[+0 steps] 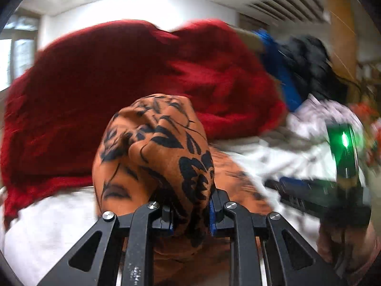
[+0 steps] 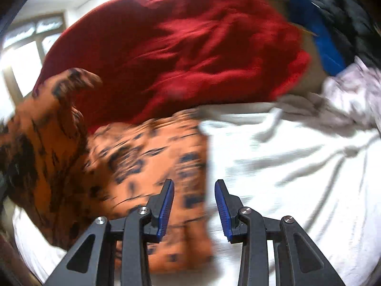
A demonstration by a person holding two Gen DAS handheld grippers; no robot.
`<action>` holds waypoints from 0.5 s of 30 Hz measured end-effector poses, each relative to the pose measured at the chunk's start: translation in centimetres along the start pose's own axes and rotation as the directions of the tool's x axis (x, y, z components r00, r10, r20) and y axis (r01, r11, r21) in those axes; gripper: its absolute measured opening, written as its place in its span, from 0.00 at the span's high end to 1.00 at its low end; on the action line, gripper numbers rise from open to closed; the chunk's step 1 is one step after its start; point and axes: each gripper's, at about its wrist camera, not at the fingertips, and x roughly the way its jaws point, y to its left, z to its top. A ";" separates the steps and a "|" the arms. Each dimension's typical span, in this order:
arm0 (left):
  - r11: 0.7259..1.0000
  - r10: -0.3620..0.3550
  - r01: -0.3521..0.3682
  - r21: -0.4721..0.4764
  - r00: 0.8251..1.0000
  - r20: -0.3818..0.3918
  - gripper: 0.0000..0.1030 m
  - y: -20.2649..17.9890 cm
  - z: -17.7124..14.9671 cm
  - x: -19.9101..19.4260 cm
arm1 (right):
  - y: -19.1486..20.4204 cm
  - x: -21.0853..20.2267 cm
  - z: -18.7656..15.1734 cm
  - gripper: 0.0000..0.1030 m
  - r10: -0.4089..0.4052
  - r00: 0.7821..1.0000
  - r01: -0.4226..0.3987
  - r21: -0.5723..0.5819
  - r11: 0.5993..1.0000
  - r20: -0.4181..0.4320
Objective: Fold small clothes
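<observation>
An orange cloth (image 1: 162,147) with black leaf print bunches up in a lifted wad, and my left gripper (image 1: 190,212) is shut on it, its blue pads pressing both sides. In the right wrist view the same orange cloth (image 2: 142,157) lies partly on the white sheet (image 2: 285,178), one end raised at the left. My right gripper (image 2: 194,205) hovers open over the cloth's right edge, and nothing is pinched between its pads. The pictures are blurred by motion.
A big red knitted garment (image 2: 190,47) lies heaped behind the cloth. Blue fabric (image 2: 316,31), a black item (image 2: 345,19) and a pale lilac garment (image 2: 352,90) lie at the far right. A window (image 2: 28,54) is on the left. A hand (image 1: 345,245) grips the other tool.
</observation>
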 end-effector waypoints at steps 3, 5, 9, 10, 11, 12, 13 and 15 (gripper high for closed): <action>0.987 -0.157 0.158 0.015 0.986 -0.057 0.69 -3.2 -0.5 2.2 | -3.6 -0.3 1.4 0.62 0.042 0.999 -0.044 0.104 0.994 0.021; 0.960 -0.281 0.281 -0.002 0.958 -0.053 0.58 -3.7 -0.7 1.6 | -4.7 -0.2 1.7 0.61 0.148 0.989 -0.150 0.158 0.976 0.027; 0.969 -0.240 0.234 0.076 0.967 0.087 0.24 -2.1 -0.2 -3.0 | -4.3 0.3 2.0 0.39 0.313 0.950 -0.310 0.209 0.928 0.021; 0.974 -0.222 0.216 0.065 0.969 0.109 0.24 -1.0 -0.1 -3.9 | -3.7 0.4 2.0 0.39 0.331 0.944 -0.327 0.196 0.925 0.011; 0.979 -0.203 0.199 0.040 0.973 0.113 0.24 0.2 0.3 -4.3 | -3.1 0.6 1.9 0.39 0.338 0.941 -0.332 0.186 0.925 0.002; 0.983 -0.181 0.181 0.010 0.978 0.106 0.24 1.4 0.8 -4.2 | -2.2 0.9 2.0 0.39 0.341 0.940 -0.334 0.171 0.927 -0.013; 0.989 -0.141 0.144 -0.040 0.987 0.081 0.24 3.3 1.2 -3.7 | -1.6 0.9 1.8 0.39 0.336 0.942 -0.329 0.162 0.930 -0.020; 0.988 -0.078 0.082 -0.127 0.996 0.040 0.24 6.1 1.1 -2.7 | -0.5 1.3 1.8 0.39 0.327 0.945 -0.320 0.152 0.935 -0.021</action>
